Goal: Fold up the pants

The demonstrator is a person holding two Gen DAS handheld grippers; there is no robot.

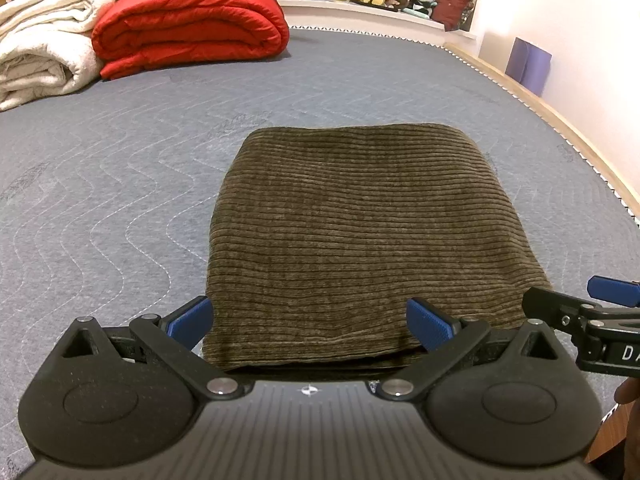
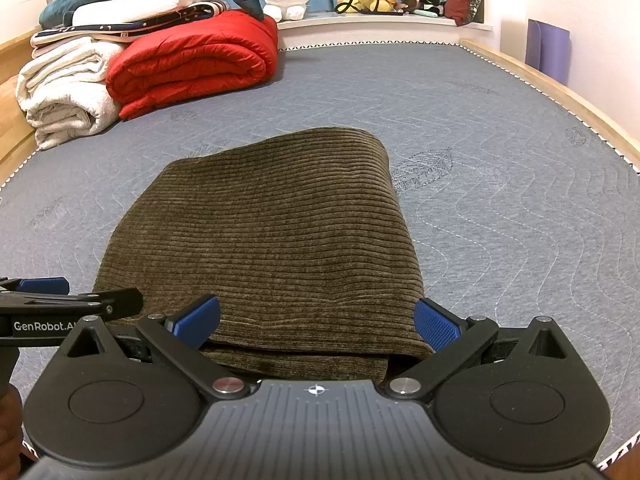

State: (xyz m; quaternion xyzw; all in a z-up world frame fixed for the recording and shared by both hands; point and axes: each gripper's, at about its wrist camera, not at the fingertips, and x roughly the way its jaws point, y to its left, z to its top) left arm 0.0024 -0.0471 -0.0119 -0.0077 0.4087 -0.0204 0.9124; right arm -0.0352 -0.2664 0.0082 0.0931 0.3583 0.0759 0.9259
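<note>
The pants (image 1: 352, 232) lie folded compactly on the bed (image 1: 120, 184). Both claws, left (image 1: 312, 322) and right (image 2: 316, 322), are held spread at the near edge, apparently released.

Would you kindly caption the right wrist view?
Open right claw facing folded brown corduroy pants on a grey mattress.

White letters "GenRobot.A" can be read on the black side of the left gripper (image 2: 44, 300), seen from the right wrist view; the rest of the word is hidden behind the right gripper (image 2: 316, 320). From the left wrist view, the letters "DA" stand in white on the black body of the right gripper at the picture's right edge, and the word is cut off there. Each gripper body carries a small white crosshair sign in the middle. No other text is readable.
</note>
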